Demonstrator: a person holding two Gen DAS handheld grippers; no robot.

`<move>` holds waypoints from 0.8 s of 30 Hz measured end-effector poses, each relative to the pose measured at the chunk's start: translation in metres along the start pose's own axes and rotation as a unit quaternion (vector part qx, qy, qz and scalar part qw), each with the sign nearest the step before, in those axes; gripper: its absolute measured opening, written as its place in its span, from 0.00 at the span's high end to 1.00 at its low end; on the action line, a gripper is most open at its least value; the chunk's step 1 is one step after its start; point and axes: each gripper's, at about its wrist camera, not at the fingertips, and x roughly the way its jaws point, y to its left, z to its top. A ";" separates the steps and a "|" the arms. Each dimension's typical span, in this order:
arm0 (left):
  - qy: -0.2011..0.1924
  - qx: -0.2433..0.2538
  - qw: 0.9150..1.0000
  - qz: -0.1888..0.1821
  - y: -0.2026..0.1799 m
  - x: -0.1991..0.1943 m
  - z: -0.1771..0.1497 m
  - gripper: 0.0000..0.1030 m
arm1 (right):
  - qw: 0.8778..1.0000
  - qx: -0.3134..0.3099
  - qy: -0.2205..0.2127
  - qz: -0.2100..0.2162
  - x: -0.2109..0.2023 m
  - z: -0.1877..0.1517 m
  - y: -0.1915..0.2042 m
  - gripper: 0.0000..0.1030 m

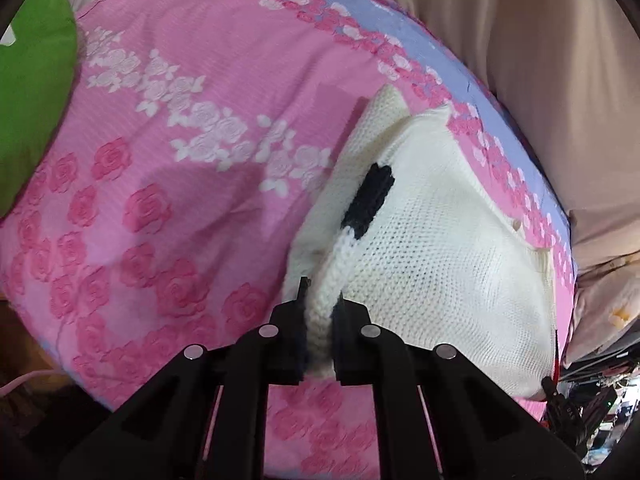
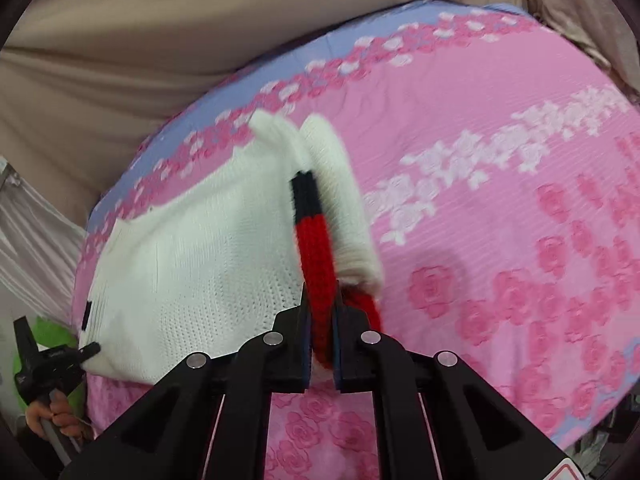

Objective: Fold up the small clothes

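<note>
A small white knitted sweater (image 1: 432, 240) with black and red bands lies on a pink rose-patterned bedsheet (image 1: 160, 200). My left gripper (image 1: 320, 308) is shut on a white knitted edge of the sweater next to a black band (image 1: 370, 200). In the right wrist view the sweater (image 2: 200, 260) spreads to the left, and my right gripper (image 2: 322, 312) is shut on its red knitted band (image 2: 316, 248). A white ribbed part (image 2: 340, 200) is folded up beside the red band. The left gripper (image 2: 86, 354) also shows at the sweater's far corner.
A green cushion (image 1: 32, 80) lies at the sheet's left edge. Beige fabric (image 1: 520, 40) bounds the far side of the bed, also seen in the right wrist view (image 2: 160, 40). Cluttered items (image 1: 592, 408) sit past the bed's right edge.
</note>
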 end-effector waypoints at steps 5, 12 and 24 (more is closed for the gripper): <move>0.047 -0.001 0.999 0.021 0.029 0.008 -0.026 0.92 | 0.998 0.022 0.041 -0.040 -0.016 -0.026 -0.048 0.94; 0.004 -0.010 1.000 0.012 0.018 -0.010 -0.019 0.69 | 0.994 0.033 0.087 -0.050 0.007 -0.055 -0.063 0.80; -0.010 0.126 0.992 0.020 -0.091 0.065 0.059 0.58 | 0.993 -0.102 0.028 -0.059 0.059 0.057 0.029 0.43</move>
